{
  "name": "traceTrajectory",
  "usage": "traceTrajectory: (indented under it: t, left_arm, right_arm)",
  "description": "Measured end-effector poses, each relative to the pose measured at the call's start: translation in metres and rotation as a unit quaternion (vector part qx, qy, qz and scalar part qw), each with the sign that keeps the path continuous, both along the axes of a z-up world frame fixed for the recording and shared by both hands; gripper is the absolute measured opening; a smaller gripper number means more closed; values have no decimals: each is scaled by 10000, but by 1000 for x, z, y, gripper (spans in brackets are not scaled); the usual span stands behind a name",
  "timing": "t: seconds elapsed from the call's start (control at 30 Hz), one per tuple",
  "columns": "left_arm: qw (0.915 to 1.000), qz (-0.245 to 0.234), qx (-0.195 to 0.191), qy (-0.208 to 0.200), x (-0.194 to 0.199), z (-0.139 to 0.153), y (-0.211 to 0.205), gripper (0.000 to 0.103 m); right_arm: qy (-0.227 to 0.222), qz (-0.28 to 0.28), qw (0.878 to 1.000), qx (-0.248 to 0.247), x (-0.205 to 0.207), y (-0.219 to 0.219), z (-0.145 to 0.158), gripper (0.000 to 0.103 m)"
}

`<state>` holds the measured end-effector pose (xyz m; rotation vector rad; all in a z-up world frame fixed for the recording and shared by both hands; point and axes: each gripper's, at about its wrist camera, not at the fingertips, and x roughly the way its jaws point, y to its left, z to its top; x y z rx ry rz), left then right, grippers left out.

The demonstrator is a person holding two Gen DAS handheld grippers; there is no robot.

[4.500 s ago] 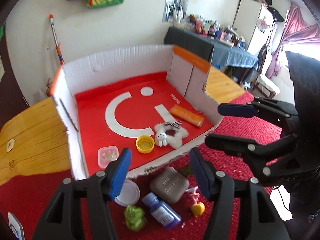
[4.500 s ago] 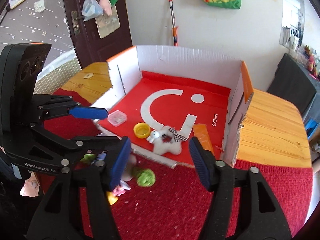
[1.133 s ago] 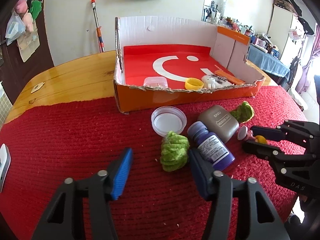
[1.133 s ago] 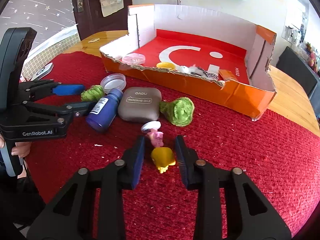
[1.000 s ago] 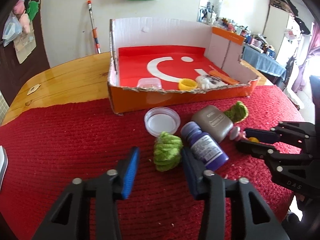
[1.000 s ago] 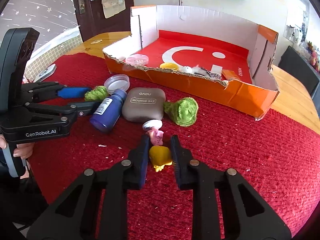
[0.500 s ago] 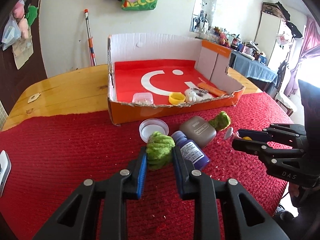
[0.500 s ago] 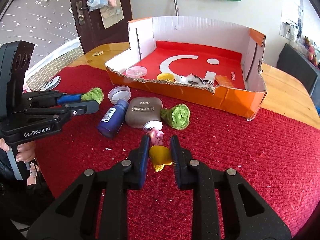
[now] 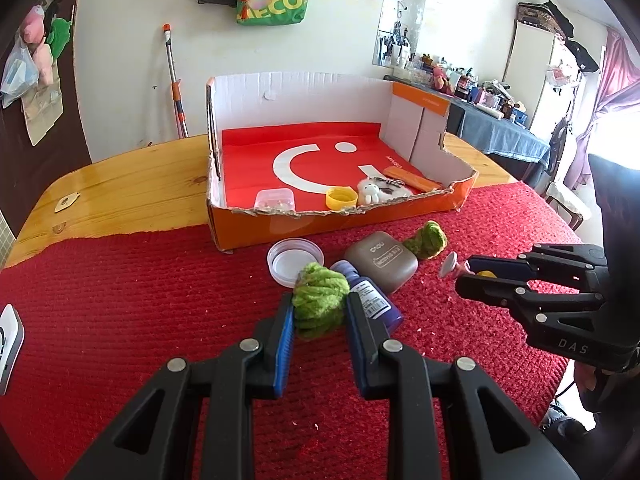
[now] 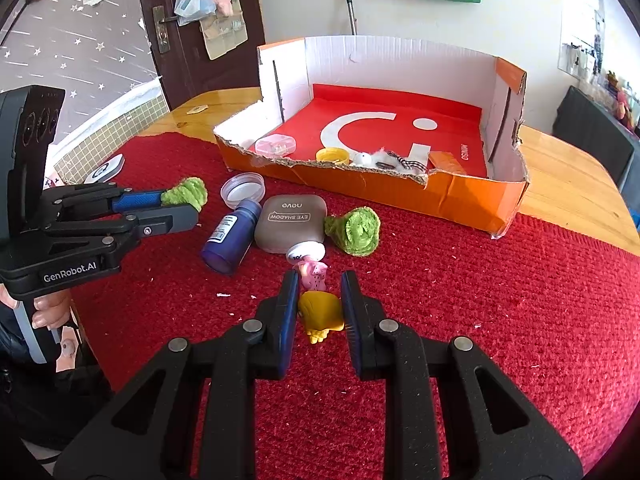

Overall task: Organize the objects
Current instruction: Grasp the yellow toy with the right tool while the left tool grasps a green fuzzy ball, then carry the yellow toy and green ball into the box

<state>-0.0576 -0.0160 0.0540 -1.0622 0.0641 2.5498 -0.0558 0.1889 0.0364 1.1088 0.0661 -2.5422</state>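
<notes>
Your left gripper (image 9: 320, 316) and right gripper (image 10: 320, 304) both angle downward, each with jaws clamped on something small between its blue pads.

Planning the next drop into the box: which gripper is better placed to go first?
Probably the left gripper: its green fuzzy toy sits nearer the box; the right gripper holds the yellow toy farther back.
</notes>
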Motion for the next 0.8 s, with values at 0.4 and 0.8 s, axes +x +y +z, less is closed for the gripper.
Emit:
traceTrajectory:
  t: [0.4,0.8]
  left_arm:
    - [9999,-72,55,95,2,10,1,26]
    - [9987,-293,-294,311,-55,53,17,26]
  right_arm:
    - [56,-43,9999,-116,0,5,8,21]
    - [334,-66,9994,-107,-55,19,69,21]
